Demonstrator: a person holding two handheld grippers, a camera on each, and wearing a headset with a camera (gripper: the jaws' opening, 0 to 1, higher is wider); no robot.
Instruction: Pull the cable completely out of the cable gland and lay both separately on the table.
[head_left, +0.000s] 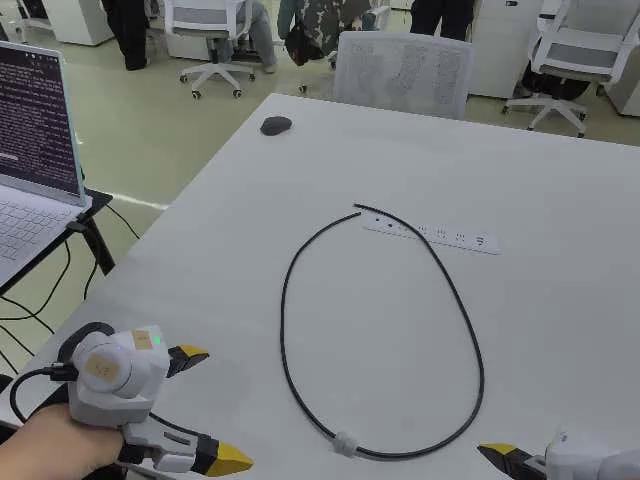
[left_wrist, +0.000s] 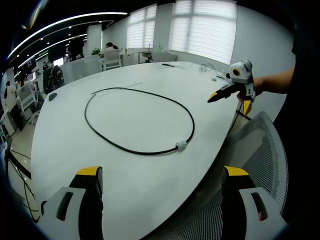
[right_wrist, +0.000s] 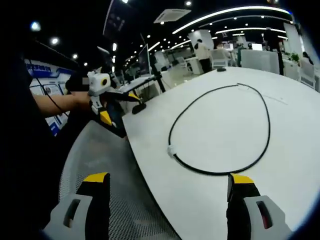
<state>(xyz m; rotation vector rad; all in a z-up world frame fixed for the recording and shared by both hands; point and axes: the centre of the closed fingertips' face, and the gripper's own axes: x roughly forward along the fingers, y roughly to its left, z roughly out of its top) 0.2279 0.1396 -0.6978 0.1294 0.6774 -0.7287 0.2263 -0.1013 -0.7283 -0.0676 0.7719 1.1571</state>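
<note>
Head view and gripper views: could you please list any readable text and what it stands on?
None is legible.
Laptop screen: rows of text, too small to read.
Power strip: markings too small.
Sticker on the left gripper: blurred.

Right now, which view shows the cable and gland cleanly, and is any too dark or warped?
Head view: sharp, evenly lit, cable and gland clear on the white table. Left gripper view: bright, but fisheye curves the table edge. Right gripper view: dim room, ceiling lights glare; gland small but readable.
</note>
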